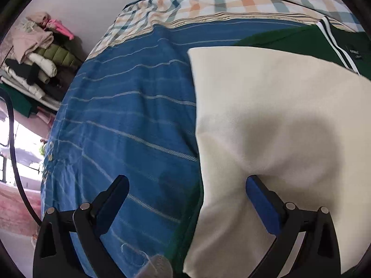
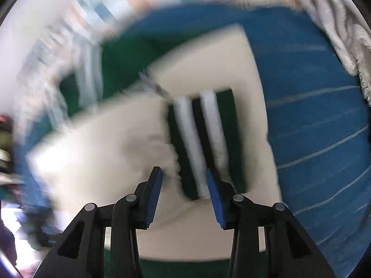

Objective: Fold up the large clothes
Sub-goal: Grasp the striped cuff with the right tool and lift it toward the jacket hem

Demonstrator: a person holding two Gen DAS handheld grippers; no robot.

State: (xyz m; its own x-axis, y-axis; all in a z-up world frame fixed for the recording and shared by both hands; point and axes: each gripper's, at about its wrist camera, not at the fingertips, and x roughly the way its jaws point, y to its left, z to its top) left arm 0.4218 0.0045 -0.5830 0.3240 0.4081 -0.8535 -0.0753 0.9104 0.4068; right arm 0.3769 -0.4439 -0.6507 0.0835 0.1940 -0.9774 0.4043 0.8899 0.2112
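While spread on the blue striped bedcover [image 1: 129, 120], lies folded: cream-and-green garment [image 1: 266, 106], its left edge well in from the bed's left edge, green part with white stripes [image 1: 334, 46] toward the far right, near the checked blanket [image 1: 208, 0] across the far end. Beyond the bed's left edge, stacked against the wall: pile of folded clothes [image 1: 39, 58]. Left gripper [image 1: 185, 183] released, jaws wide apart, right fingertip [image 1: 255, 185] at a dimple in the cream cloth, left one over bare bedcover. Right gripper [image 2: 183, 176] parted too, nothing pinched, poised above a green striped band [image 2: 204, 139] on the blurred cream fabric [image 2: 104, 150]. Far right corner: pale fluffy throw [image 2: 336, 23].
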